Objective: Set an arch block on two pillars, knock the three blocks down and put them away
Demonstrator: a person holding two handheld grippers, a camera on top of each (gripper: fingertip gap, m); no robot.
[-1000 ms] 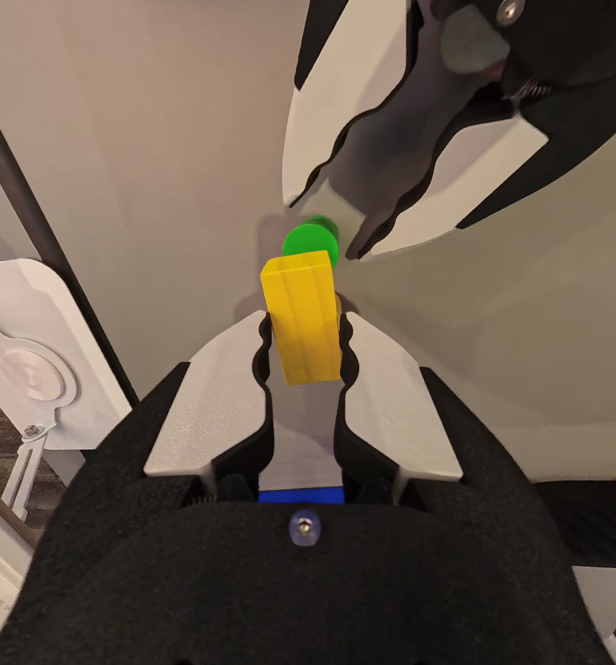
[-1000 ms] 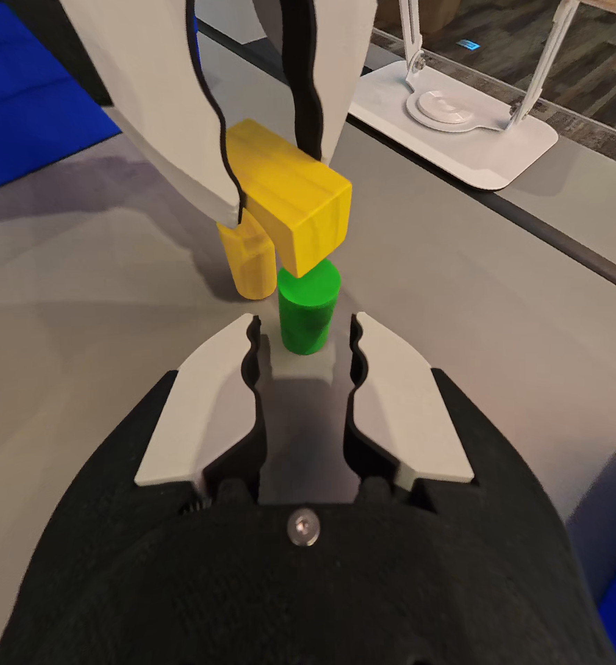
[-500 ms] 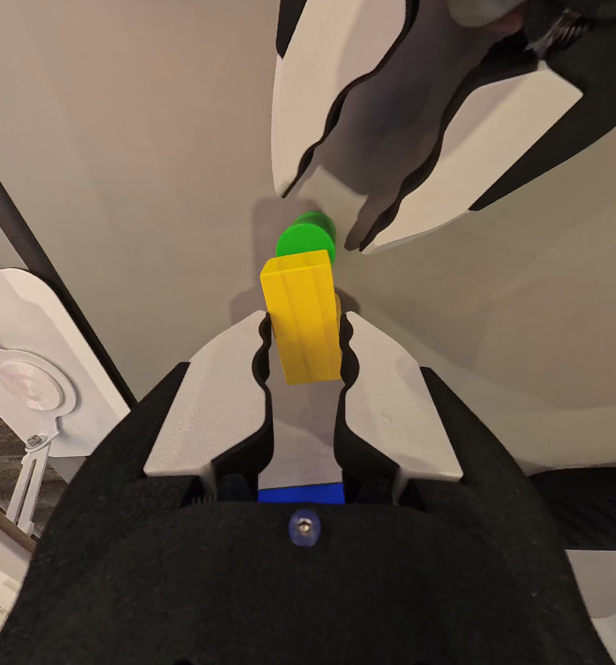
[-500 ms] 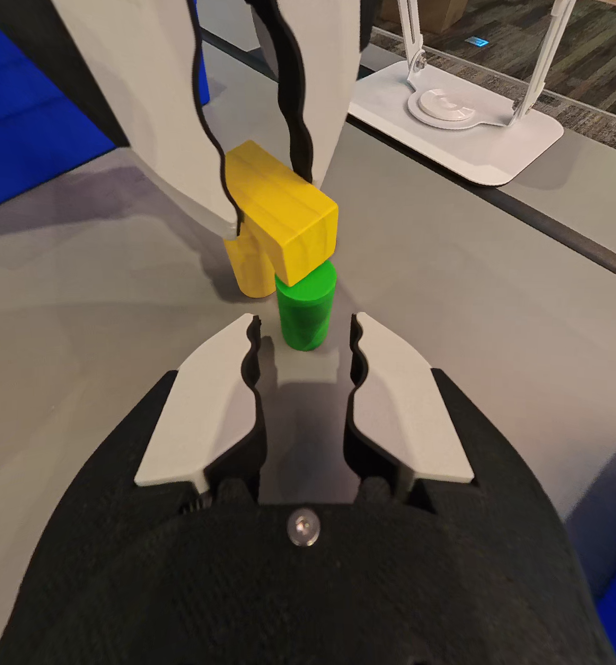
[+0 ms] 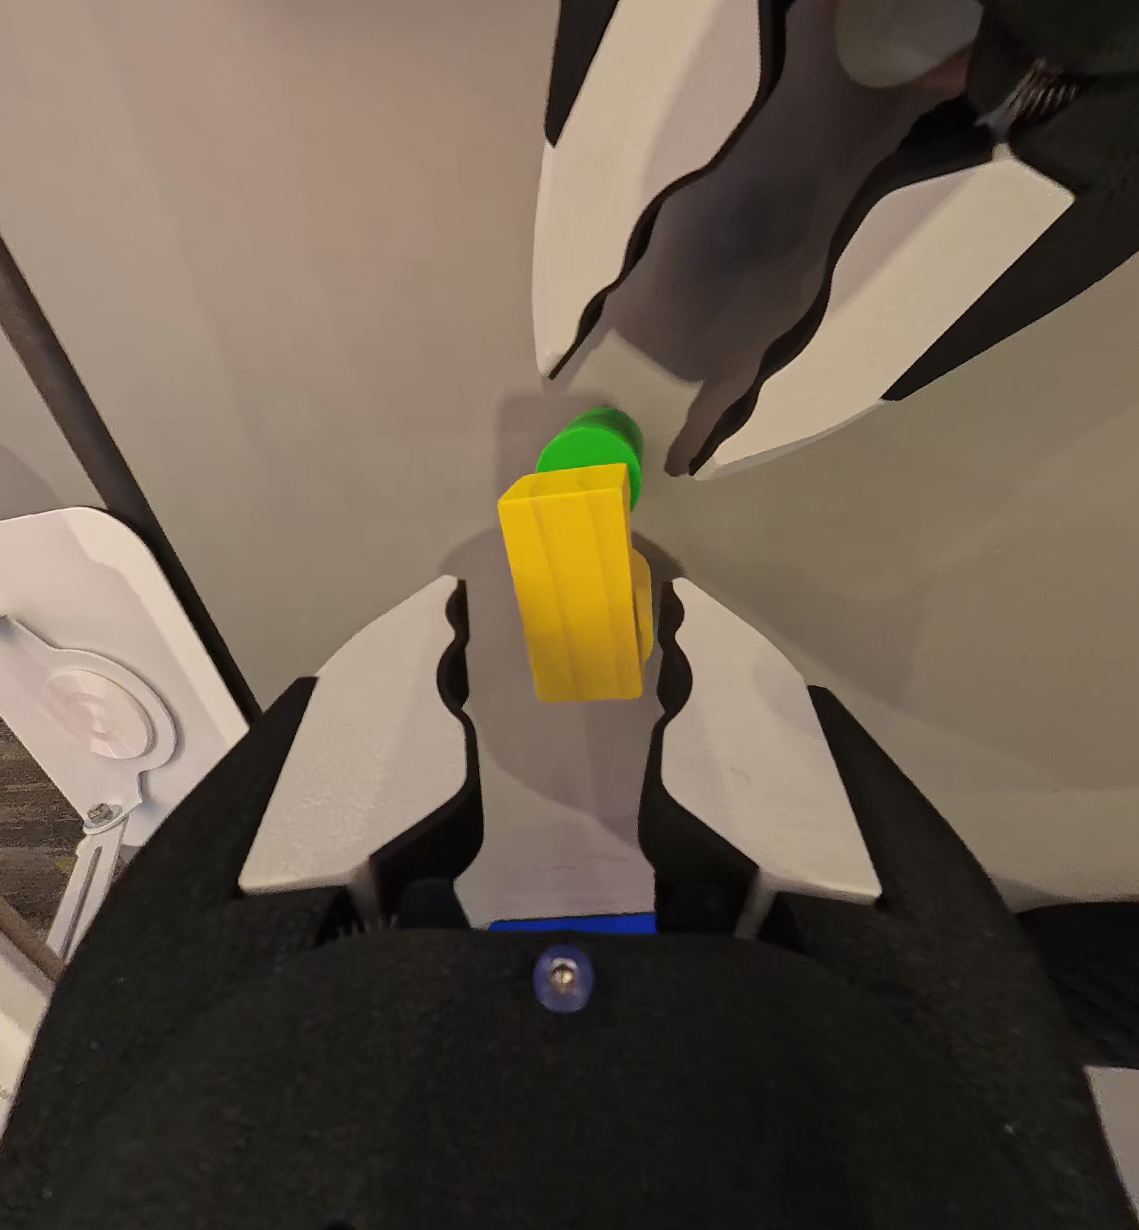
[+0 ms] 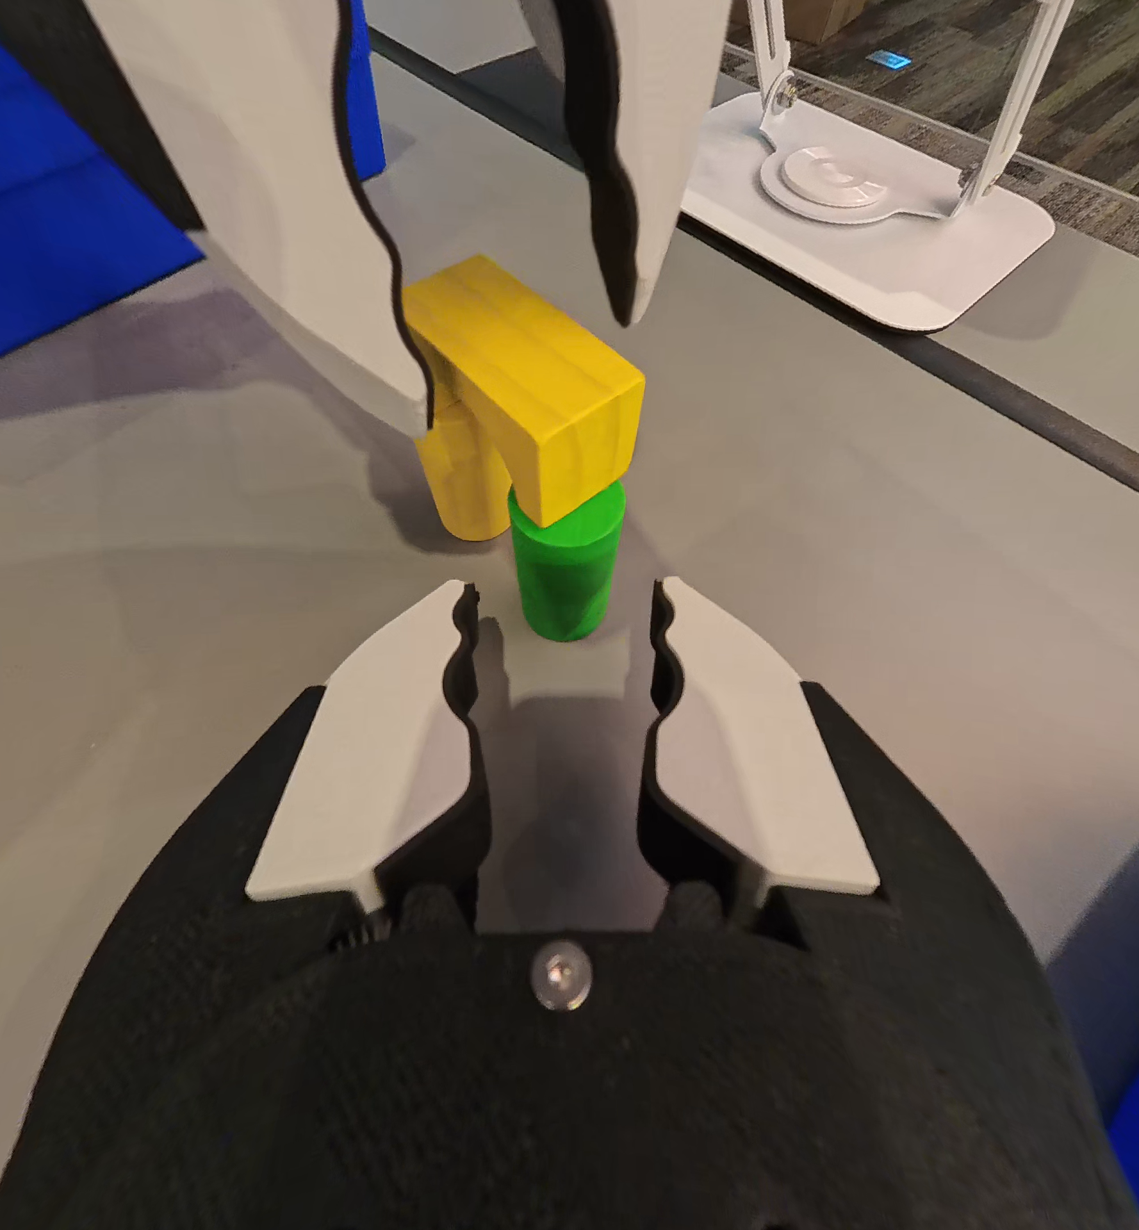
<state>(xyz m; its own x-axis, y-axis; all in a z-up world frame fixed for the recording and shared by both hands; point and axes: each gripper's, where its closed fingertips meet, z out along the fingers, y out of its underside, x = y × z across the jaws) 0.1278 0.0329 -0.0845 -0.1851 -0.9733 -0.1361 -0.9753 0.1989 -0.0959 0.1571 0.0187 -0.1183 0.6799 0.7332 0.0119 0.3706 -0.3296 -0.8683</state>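
Arch (image 6: 530,393) sits across two upright pillars on the grey table (image 6: 820,532): yellow pillar (image 6: 467,492) under its far end, green pillar (image 6: 567,566) under its near end in the right wrist view. Arch overhangs the green pillar toward 9 o'clock, so part of the green top shows at 3 o'clock. Left gripper (image 5: 563,639) is released, jaws spread to either side of the arch (image 5: 573,586) with a visible gap on each flank, no contact; from its view the green pillar (image 5: 587,449) pokes out at 12 o'clock past the arch, and only a sliver of the yellow pillar (image 5: 643,606) shows at 3 o'clock. In the right wrist view that same gripper (image 6: 520,359) comes down from 12 o'clock, one finger in front of the arch's far-left corner, the other finger's tip above and clear of it. Right gripper (image 6: 563,602) is also released and empty, fingertips just short of the green pillar's base, pillar centred in the gap at 12 o'clock. White stand (image 6: 886,200) at 1 o'clock past the table seam, well apart from the blocks; blue box (image 6: 54,219) at 10 o'clock.
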